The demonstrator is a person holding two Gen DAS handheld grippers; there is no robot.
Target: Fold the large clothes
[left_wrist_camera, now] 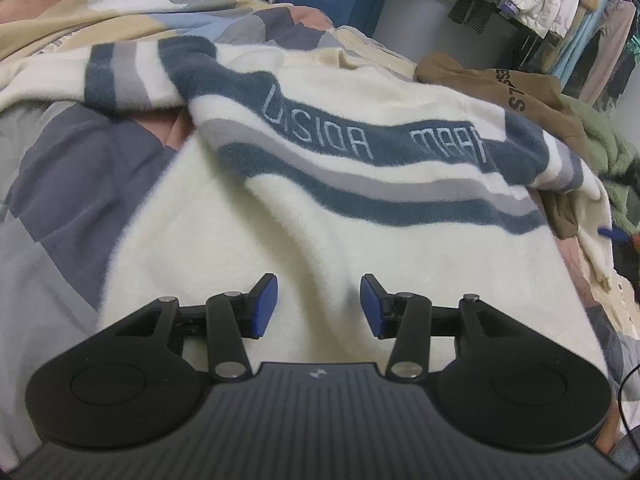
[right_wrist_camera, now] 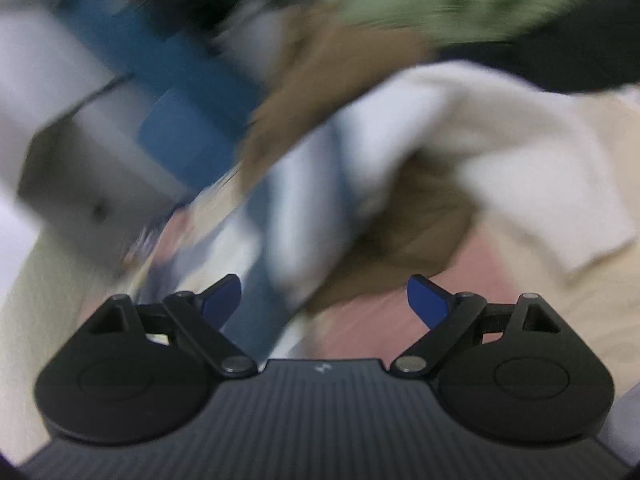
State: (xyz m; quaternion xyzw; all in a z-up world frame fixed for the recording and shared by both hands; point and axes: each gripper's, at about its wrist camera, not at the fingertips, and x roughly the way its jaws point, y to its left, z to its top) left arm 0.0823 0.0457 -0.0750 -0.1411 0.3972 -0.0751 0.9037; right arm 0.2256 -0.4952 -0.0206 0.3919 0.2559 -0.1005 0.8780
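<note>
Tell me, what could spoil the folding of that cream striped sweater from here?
Two risks. The left gripper has its jaws apart over the cream sweater, seemingly gripping nothing, so the cloth may slide when pulled. The brown garment and green fleece crowd the sweater's far edge; the right gripper, open amid heavy blur, might snag those instead.

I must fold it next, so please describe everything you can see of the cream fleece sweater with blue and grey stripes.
The cream fleece sweater with blue and grey stripes looks soft and fuzzy. It lies spread, slightly rumpled, on a patchwork bedcover. A wide blue chest band carries pale lettering. One striped sleeve lies to the upper left. A brown garment touches its right edge.
</note>
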